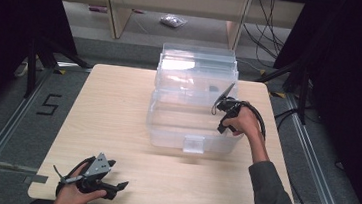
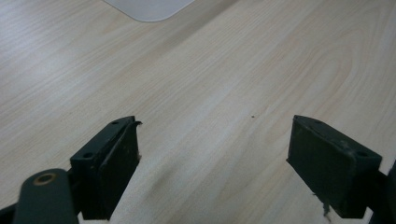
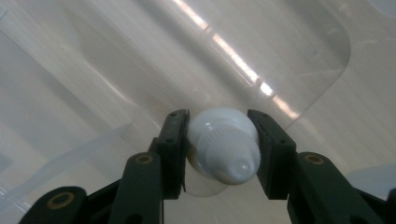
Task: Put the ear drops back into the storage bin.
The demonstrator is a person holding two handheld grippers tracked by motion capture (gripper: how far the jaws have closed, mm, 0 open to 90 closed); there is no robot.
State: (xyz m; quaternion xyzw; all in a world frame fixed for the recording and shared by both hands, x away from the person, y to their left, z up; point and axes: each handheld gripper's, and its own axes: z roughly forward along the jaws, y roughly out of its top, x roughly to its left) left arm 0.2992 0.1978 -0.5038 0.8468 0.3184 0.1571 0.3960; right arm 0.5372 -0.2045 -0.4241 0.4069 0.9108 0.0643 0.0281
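the right gripper is closed on a small white plastic bottle, smooth and rounded with a ribbed neck and nozzle tip, pinched between both jaws over the clear plastic storage box. the left gripper rests wide open and empty above the pale wood-grain table, near its front edge.

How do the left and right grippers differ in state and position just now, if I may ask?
The left gripper is open with nothing between its jaws; the right gripper is shut on a white bottle. The left sits above bare table; the right reaches into the clear box. Both have black jaws.
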